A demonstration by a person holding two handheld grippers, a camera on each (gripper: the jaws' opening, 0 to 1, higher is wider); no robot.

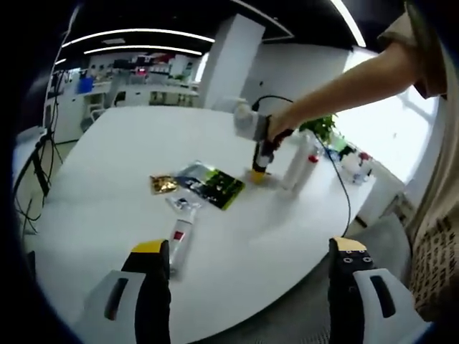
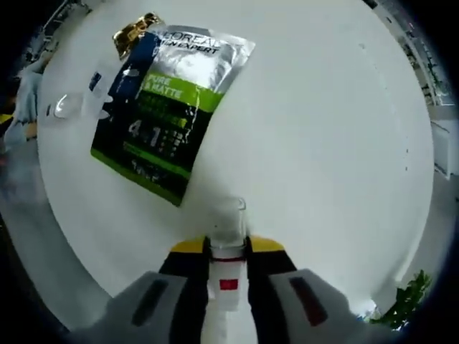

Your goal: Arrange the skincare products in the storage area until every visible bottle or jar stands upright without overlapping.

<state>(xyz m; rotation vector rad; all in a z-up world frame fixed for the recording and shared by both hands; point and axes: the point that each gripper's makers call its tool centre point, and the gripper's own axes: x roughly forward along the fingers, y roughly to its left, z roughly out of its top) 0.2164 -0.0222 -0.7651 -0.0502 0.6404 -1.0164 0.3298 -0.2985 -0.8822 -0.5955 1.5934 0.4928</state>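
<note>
The white round desk (image 1: 107, 208) carries all the products. In the left gripper view, the largest item is a flat green and silver sachet (image 1: 211, 184) lying near the desk centre, with a small gold packet (image 1: 163, 183) touching its far corner and a clear packet (image 1: 185, 203) just beside it. A white tube with a red band (image 1: 179, 240) lies on its side, nearer the left gripper (image 1: 251, 269). At the far edge, two white bottles (image 1: 300, 163) stand upright, close together.

Progress is judged as partial. The two bottles at the far edge appear placed. The tube lying flat still needs to be stood upright, and the flat sachets remain loose at the centre.

The right gripper (image 2: 228, 247) is seen in the left gripper view beside the standing bottles, held by a person's hand, its tips low at the desk surface. In the right gripper view, its fingers (image 2: 188, 247) are narrow and closed on a small white bottle with a red label (image 2: 228, 276), whose clear end (image 2: 231, 218) points toward the desk. Whether this bottle already touches the desk cannot be told.

The left gripper's fingers (image 1: 149, 247) stand wide apart and hold nothing; they hover above the near part of the desk, with the lying tube just beyond the left finger.
</note>
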